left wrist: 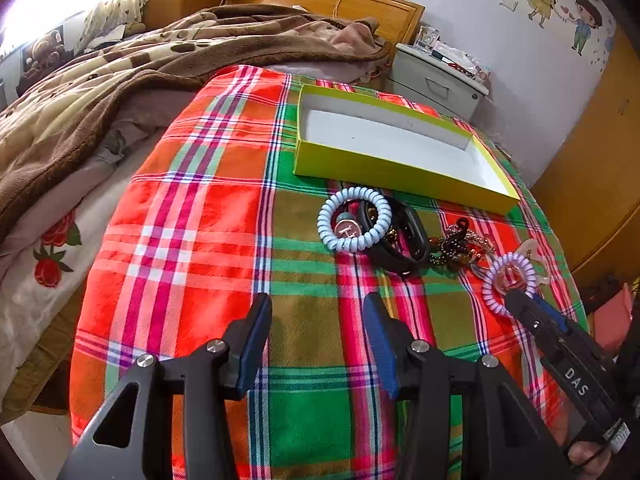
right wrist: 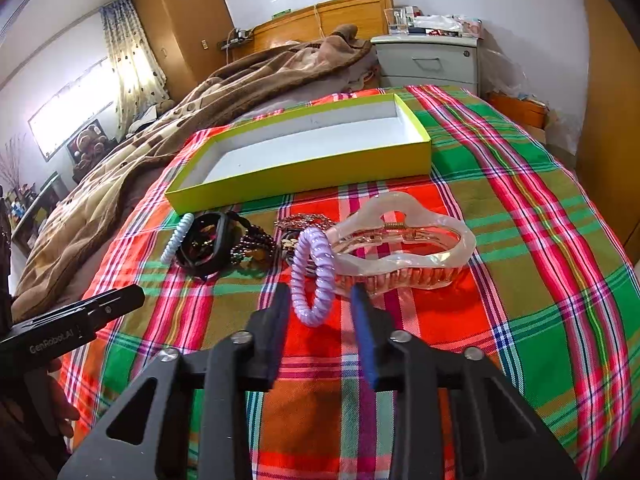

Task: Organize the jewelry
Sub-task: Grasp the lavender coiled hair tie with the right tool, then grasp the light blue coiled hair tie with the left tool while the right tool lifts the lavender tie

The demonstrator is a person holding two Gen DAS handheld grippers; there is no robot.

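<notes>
A purple spiral hair tie (right wrist: pixel 314 236) stands on edge against a pale pink claw clip (right wrist: pixel 460 240) on the plaid cloth. My right gripper (right wrist: pixel 320 290) has its jaws around the tie's lower part, and red cloth shows between the tie and the blue pad. Seen from the left wrist, the right gripper (left wrist: pixel 528 304) reaches the purple tie (left wrist: pixel 486 288) from the lower right. My left gripper (left wrist: pixel 316 300) hangs open over bare cloth, short of a light blue spiral tie (left wrist: pixel 384 216), a black band (left wrist: pixel 412 232) and beaded chains (left wrist: pixel 452 246). Behind the pile lies an empty yellow-green box (left wrist: pixel 400 184).
The plaid cloth (right wrist: pixel 520 280) covers the bed's foot and falls away at its left and right edges. A brown blanket (left wrist: pixel 100 92) is heaped beyond on the left. A grey nightstand (right wrist: pixel 428 64) stands past the box. A person's hand (right wrist: pixel 66 408) holds the left tool.
</notes>
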